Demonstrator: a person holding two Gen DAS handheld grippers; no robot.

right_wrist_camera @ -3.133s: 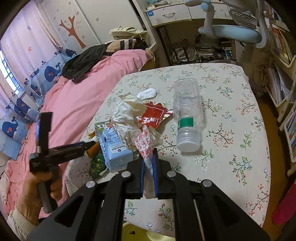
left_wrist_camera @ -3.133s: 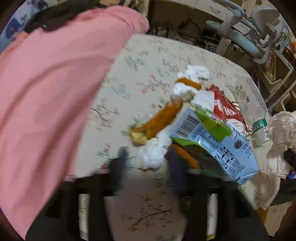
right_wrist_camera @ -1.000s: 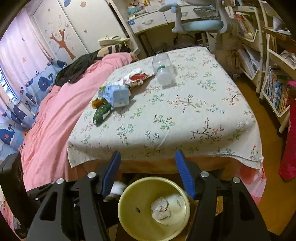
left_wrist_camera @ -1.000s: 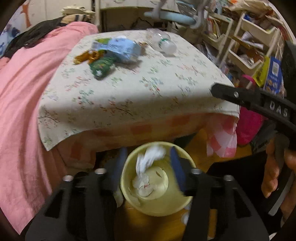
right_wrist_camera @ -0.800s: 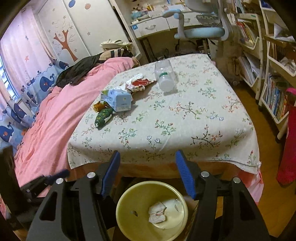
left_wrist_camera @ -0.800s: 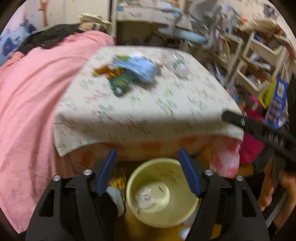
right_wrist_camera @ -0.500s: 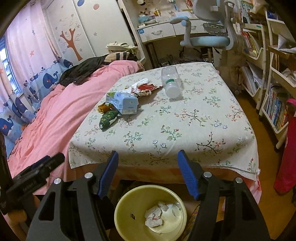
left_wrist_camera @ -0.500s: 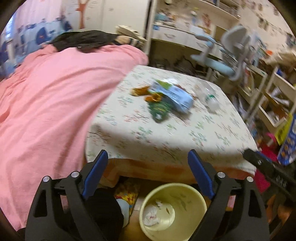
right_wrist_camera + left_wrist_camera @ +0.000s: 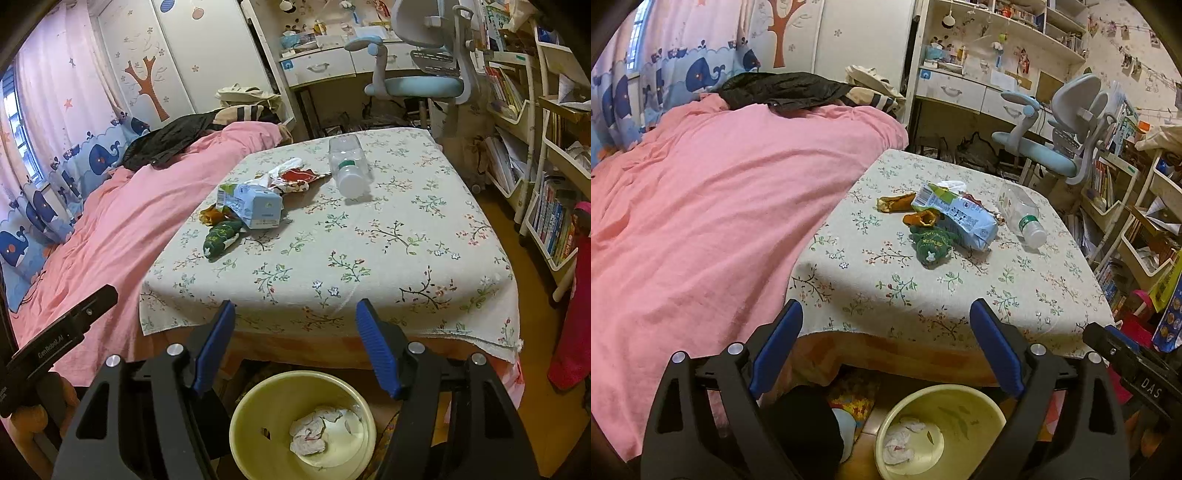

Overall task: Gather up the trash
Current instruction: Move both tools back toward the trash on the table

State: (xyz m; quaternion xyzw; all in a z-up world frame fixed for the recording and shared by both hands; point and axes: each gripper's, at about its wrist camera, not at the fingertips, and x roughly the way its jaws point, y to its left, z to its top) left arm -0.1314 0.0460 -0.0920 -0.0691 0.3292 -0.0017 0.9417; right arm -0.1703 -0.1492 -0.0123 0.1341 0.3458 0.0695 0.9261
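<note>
**Both grippers empty above the bin, trash left on the table**

Down on the floor at the near edge of the table (image 9: 388, 236) stands a pale yellow bin (image 9: 258, 417), and crumpled white paper (image 9: 314, 432) lies at its bottom. The left gripper (image 9: 886, 343) hangs above and a little to the left of the bin, its blue-padded jaws spread wide with nothing between them; they have just been opening. The right gripper (image 9: 295, 343) hovers directly over the bin, its jaws parted as well and holding nothing.

Several pieces of trash lie on the floral tablecloth, grouped toward the side next to the pink bedcover (image 9: 701, 206). A light blue carton (image 9: 255, 206) lies on its side in the middle of the group. Just in front of it sits a crumpled green wrapper (image 9: 219, 236), and an orange wrapper (image 9: 923, 218) touches the carton's left side. A second orange-brown scrap (image 9: 892, 202) lies slightly further back. Behind the carton is a red-and-white wrapper (image 9: 295, 177) with a bit of white paper beside it. A clear plastic bottle (image 9: 349, 166) with a green label lies on its side, apart from the pile, its cap end pointing toward the grippers.

At the left edge of the right wrist view, a hand (image 9: 33, 417) grips the handle of the other tool.
</note>
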